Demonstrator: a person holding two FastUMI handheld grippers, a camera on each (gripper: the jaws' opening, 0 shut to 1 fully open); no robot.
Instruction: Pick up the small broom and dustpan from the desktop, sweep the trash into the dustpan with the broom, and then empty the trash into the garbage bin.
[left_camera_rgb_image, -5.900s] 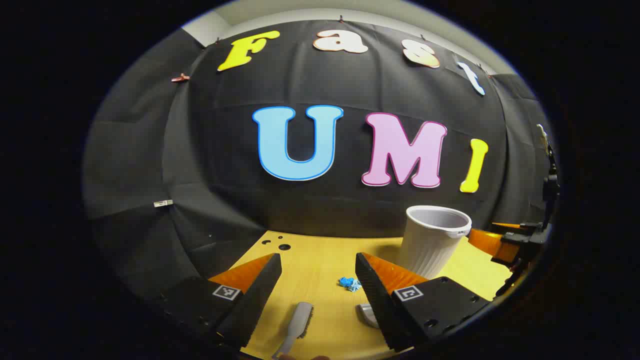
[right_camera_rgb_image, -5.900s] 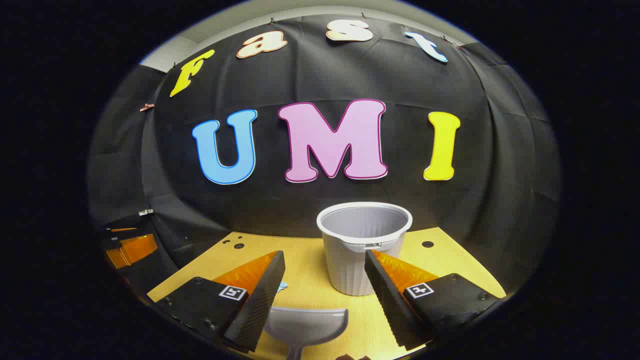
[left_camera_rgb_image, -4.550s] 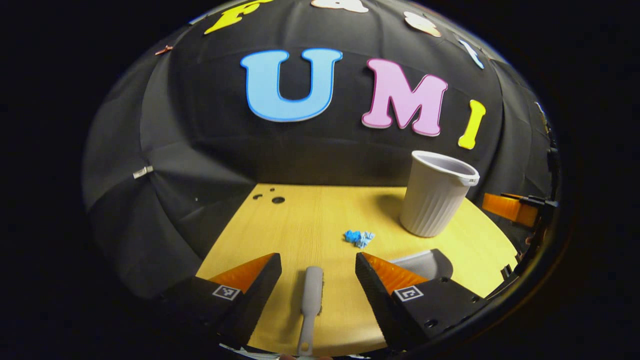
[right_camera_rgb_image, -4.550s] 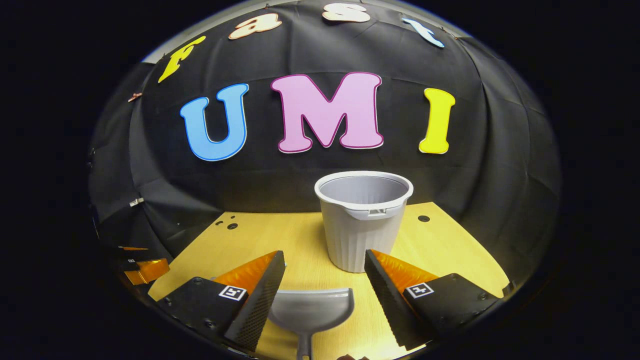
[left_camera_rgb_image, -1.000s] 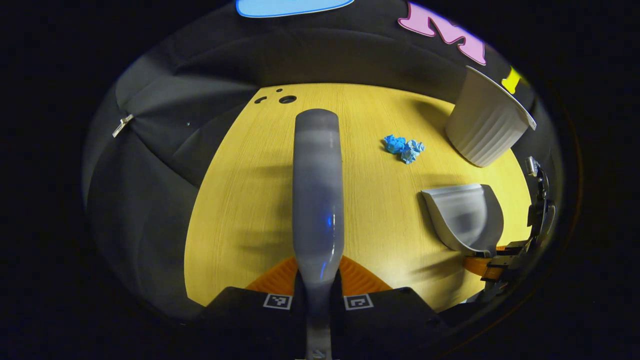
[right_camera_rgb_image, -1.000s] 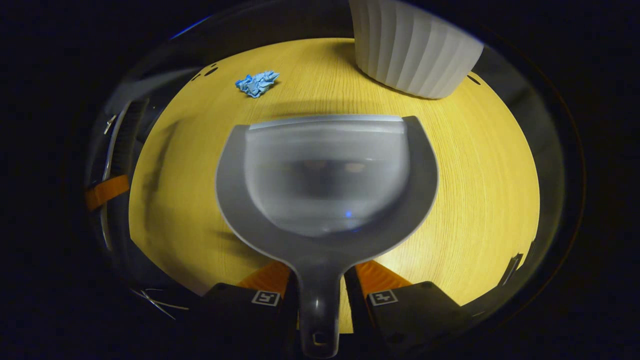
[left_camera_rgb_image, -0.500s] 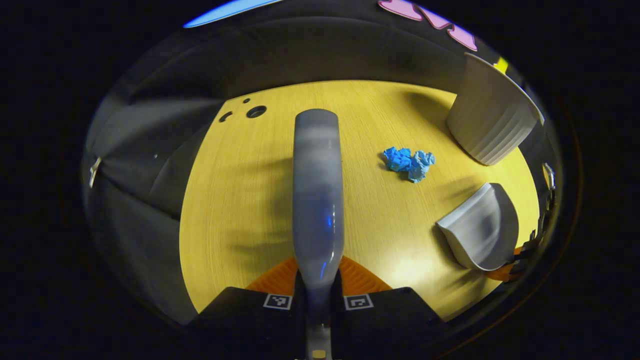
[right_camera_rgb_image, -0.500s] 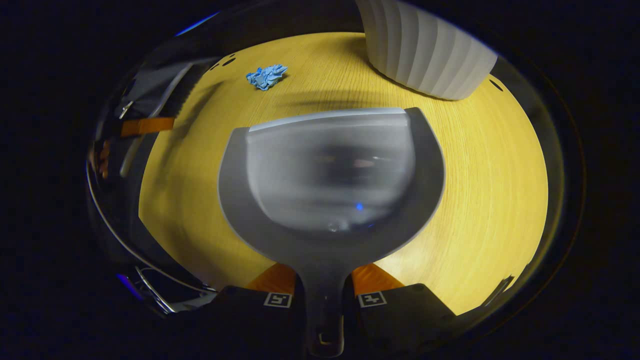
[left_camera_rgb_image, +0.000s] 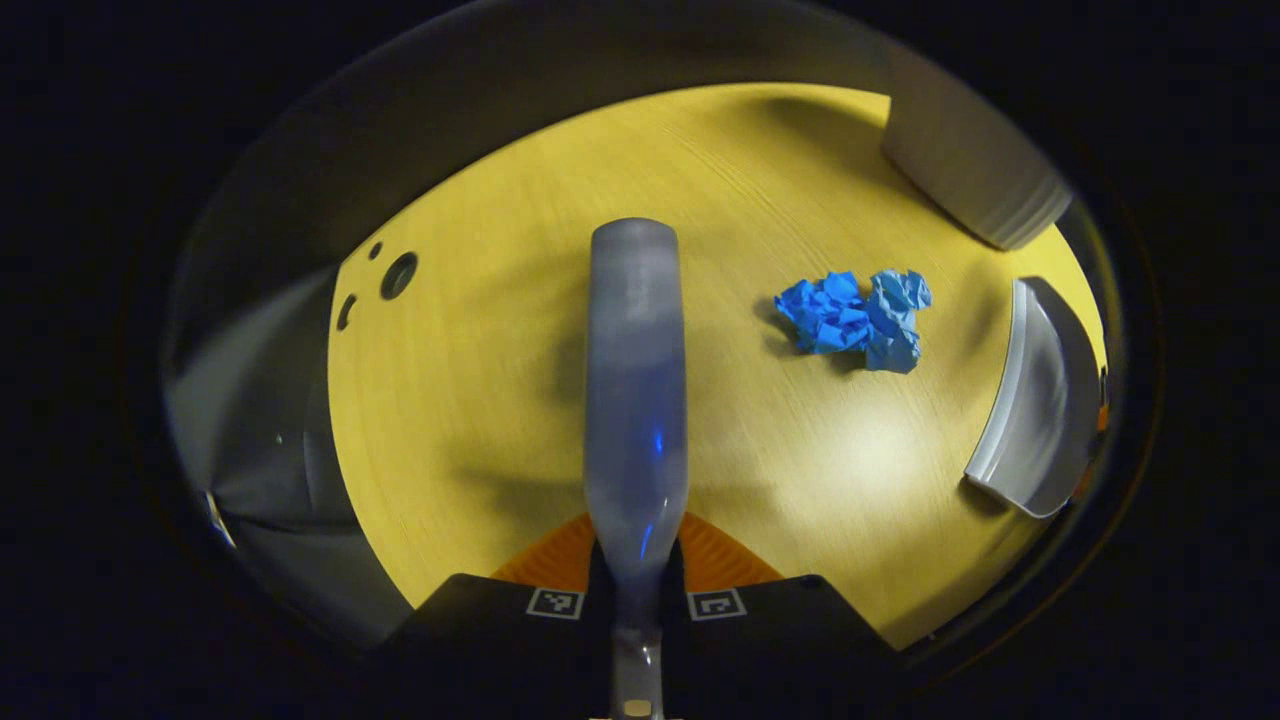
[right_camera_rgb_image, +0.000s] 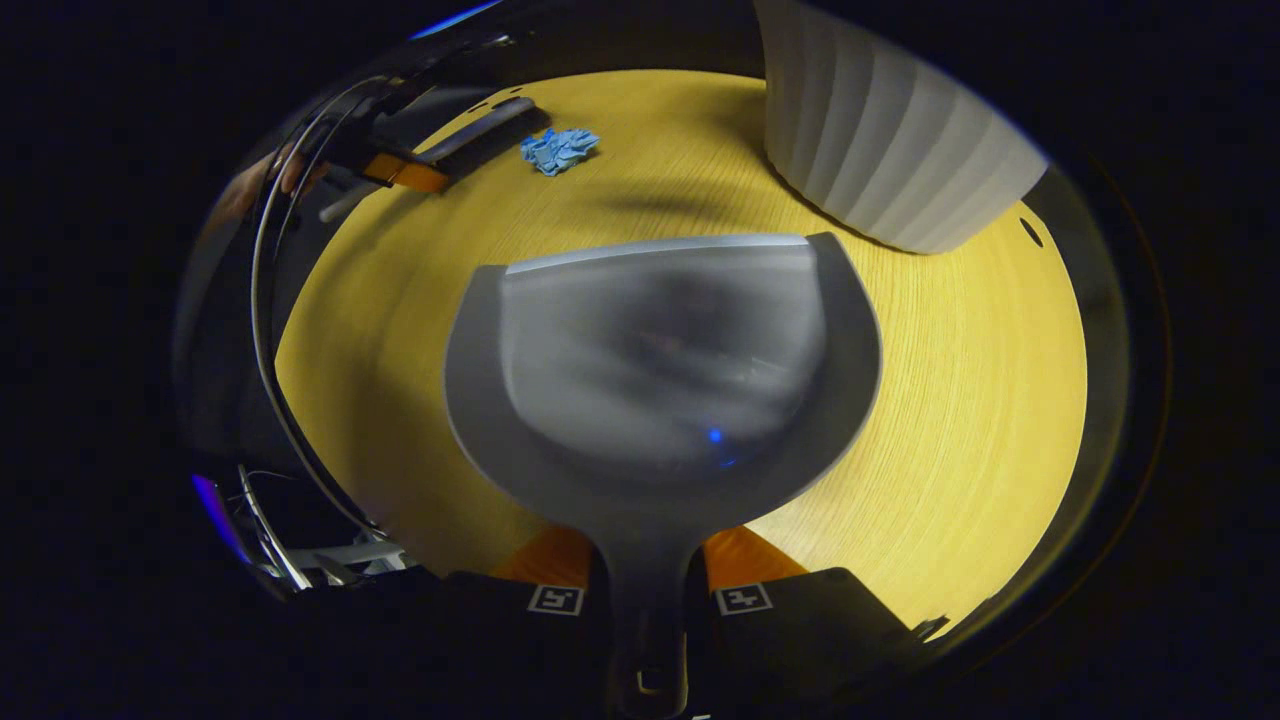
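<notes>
The left gripper (left_camera_rgb_image: 636, 585) is clamped on the broom (left_camera_rgb_image: 636, 380) above open desktop (left_camera_rgb_image: 480, 400), the trash (left_camera_rgb_image: 852, 318) lying right of it, while the right gripper (right_camera_rgb_image: 645, 590) is clamped on the dustpan (right_camera_rgb_image: 660, 370) near the garbage bin (right_camera_rgb_image: 890, 150).

left gripper (left_camera_rgb_image: 637, 580): fingers clamped tight on the broom (left_camera_rgb_image: 636, 380) handle, its head running straight out ahead of the fingertips | right gripper (right_camera_rgb_image: 646, 590): fingers squeezed on the dustpan (right_camera_rgb_image: 665, 370) handle, pan spread forward of the fingertips | both tilted down toward the desktop (left_camera_rgb_image: 480, 400)
</notes>
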